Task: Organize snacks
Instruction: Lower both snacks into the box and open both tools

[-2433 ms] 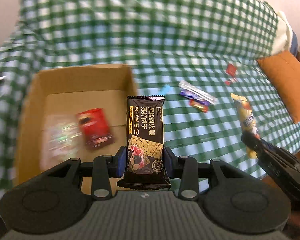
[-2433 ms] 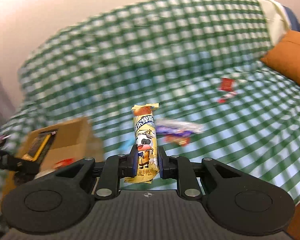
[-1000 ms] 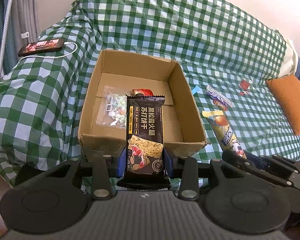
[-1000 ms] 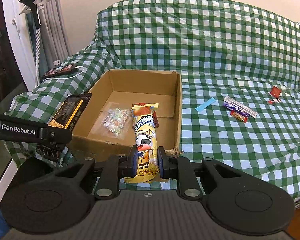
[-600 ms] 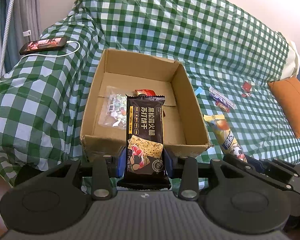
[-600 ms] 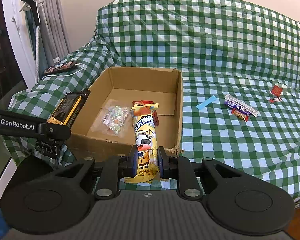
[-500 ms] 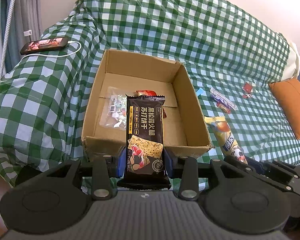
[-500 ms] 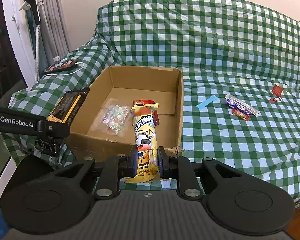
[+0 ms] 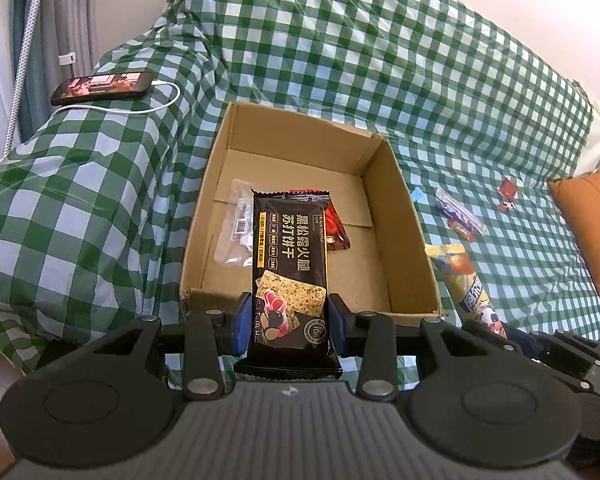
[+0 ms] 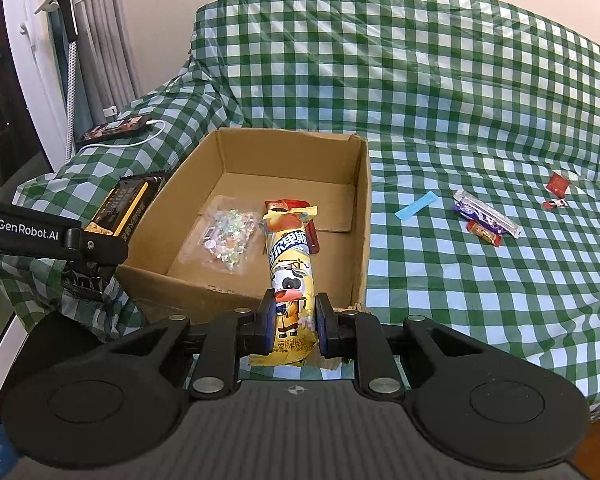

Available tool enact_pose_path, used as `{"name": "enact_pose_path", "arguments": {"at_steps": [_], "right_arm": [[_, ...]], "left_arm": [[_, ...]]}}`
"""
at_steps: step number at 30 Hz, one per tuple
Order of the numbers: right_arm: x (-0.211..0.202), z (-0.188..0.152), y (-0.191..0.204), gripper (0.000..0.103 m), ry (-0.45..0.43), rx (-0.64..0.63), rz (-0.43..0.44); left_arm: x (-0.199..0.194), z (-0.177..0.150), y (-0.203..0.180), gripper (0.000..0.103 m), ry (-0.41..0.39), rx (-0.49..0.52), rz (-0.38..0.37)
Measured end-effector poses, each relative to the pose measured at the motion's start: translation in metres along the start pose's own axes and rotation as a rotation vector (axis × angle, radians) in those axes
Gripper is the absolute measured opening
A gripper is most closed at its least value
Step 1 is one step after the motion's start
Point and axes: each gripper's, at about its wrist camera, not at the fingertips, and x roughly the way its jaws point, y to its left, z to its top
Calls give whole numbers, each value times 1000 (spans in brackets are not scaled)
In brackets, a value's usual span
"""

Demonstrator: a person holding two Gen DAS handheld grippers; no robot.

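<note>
Shifted a little rightward across the scene since a second ago, with the open brown cardboard box [image 9: 412, 240] now sitting more directly beyond the left gripper [image 9: 288, 326]. Clamped between its blue-padded fingers [image 9: 240, 326]: a black rectangular cracker packet [image 9: 290, 276] with yellow side strip and white lettering, upright, its far end reaching over the near wall of the box. Held firmly in the right gripper [image 10: 293, 322], pinched narrow: a yellow tubular snack wrapper printed with a cartoon cow [image 10: 290, 276], pointing away over the box's near right corner. Lying on the box floor: a clear plastic bag of small multicoloured sweets [image 10: 226, 240] toward the left, and a red foil packet [image 10: 312, 240] beside it, partly hidden behind the held wrapper. Spread under everything, a green-and-white checked cloth [image 10: 440, 92]. Scattered on the cloth right of the box, well apart from it: a light blue strip [image 10: 416, 206], a silver-and-purple wrapped bar [image 10: 486, 214] with a small red sweet [image 10: 484, 232] touching it, and a red square packet [image 10: 558, 184] farther right. Far left, a dark phone [image 9: 102, 88] with a white cable [image 9: 156, 106] plugged in.
</note>
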Motion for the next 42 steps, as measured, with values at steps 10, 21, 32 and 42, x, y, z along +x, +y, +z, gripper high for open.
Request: {"name": "enact_pose_path", "arguments": {"at_steps": [10,21,32,42], "right_arm": [[16,15,-1,21,9,-1,13],[53,41,0,21,16,11,22],[108,58,-12,21,61,32,9],[156,71,-10,21,104,43,-1]], "left_arm": [[12,19,5,43,-11,-10,15],[43,57,4,43,-16,-16,19],[104,84,0,43,29,-8,33],[157,96,2,43,78,19,53]]}}
